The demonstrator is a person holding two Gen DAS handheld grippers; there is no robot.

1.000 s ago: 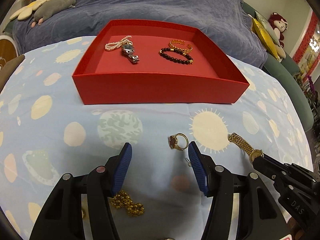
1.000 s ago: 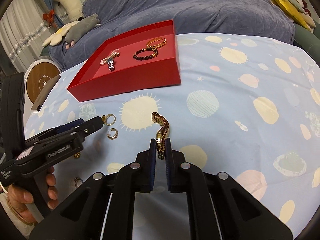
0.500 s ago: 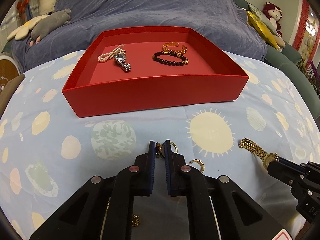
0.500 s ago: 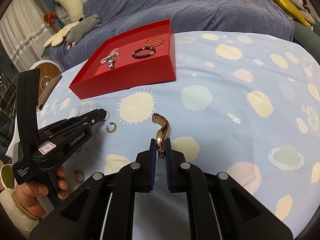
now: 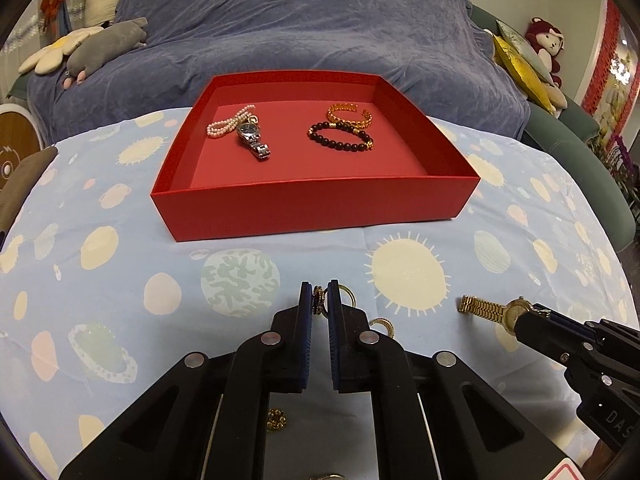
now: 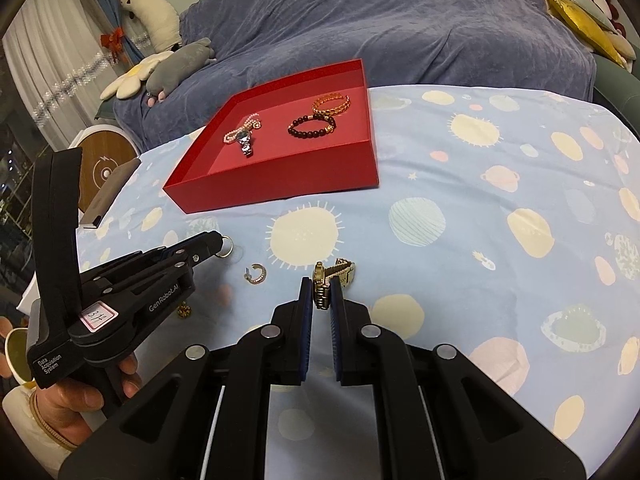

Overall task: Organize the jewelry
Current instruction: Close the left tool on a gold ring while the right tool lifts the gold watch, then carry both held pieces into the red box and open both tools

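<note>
A red tray (image 5: 312, 208) (image 6: 288, 184) sits on the planet-print cloth, holding a pearl bracelet (image 5: 228, 122), a silver watch (image 5: 252, 140), a gold bangle (image 5: 350, 114) and a dark bead bracelet (image 5: 340, 140). My left gripper (image 5: 319, 300) (image 6: 218, 246) is shut on a gold ring (image 5: 320, 298) (image 6: 226, 246), lifted just above the cloth in front of the tray. My right gripper (image 6: 322, 294) (image 5: 524, 320) is shut on a gold watch (image 6: 332, 276) (image 5: 492, 310), its band hanging to the cloth.
A gold hoop earring (image 5: 382, 326) (image 6: 256, 274) lies between the grippers. A gold chain piece (image 5: 276, 420) (image 6: 184, 310) lies under the left gripper. A blue-covered sofa (image 5: 320, 20) with plush toys stands behind the table. A cup (image 6: 16, 354) is at the left edge.
My left gripper closed on the gold ring and lifted it, moving toward the tray. My right gripper kept its hold on the gold watch and raised it slightly; the band folded.
</note>
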